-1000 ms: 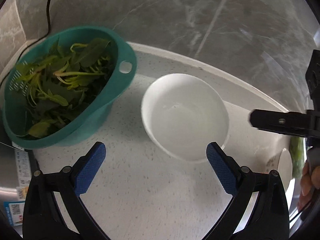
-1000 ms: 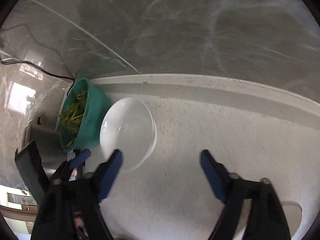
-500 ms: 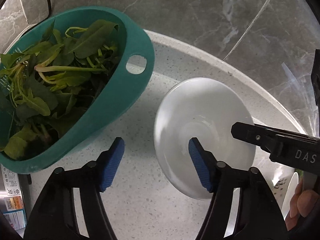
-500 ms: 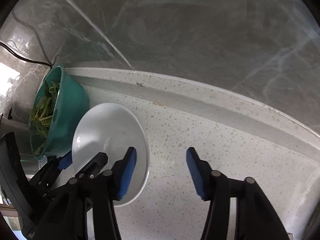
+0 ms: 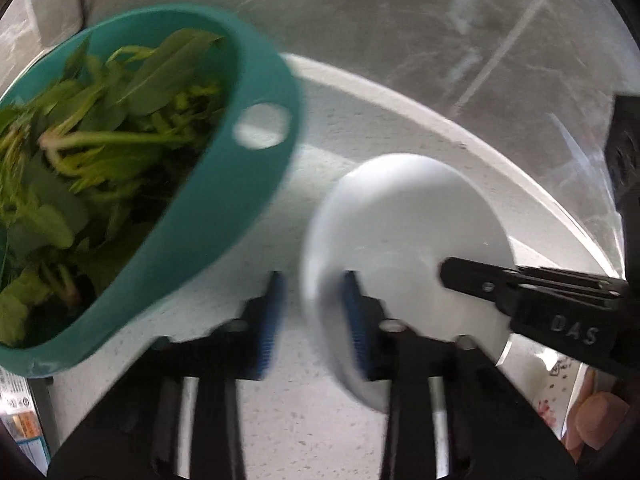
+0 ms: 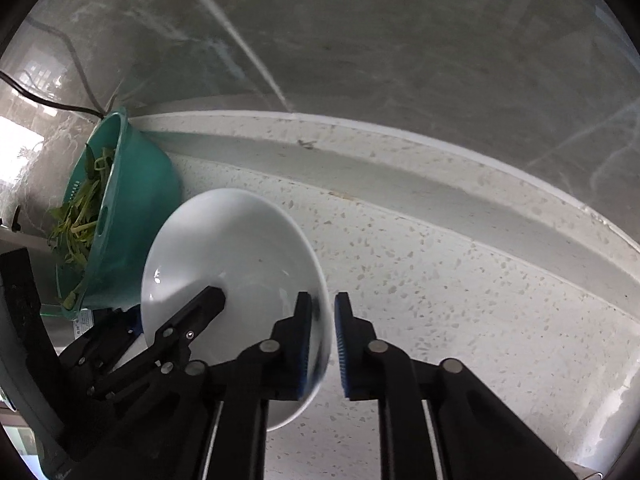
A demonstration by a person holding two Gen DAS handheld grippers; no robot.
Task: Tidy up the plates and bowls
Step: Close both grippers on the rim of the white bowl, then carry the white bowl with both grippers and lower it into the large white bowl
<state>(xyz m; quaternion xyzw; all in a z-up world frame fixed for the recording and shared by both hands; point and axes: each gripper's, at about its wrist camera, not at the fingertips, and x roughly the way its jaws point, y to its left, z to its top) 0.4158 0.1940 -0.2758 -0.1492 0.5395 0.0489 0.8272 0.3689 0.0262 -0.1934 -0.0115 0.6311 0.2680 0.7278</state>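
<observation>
One white bowl point(image 6: 240, 248) and one teal colander point(image 5: 224, 216) of leafy greens point(image 5: 100, 152) stand on the surface point(image 6: 440, 300). Two hand-held grippers are in view, the left point(image 5: 312, 320) and the right point(image 6: 322, 344).

kitchen: speckled countertop point(image 6: 440, 280), colander of greens point(image 5: 140, 184)

speckled white countertop point(image 6: 440, 280) with raised back lip; grey veined marble wall point(image 6: 400, 40) behind; daylight from left.
</observation>
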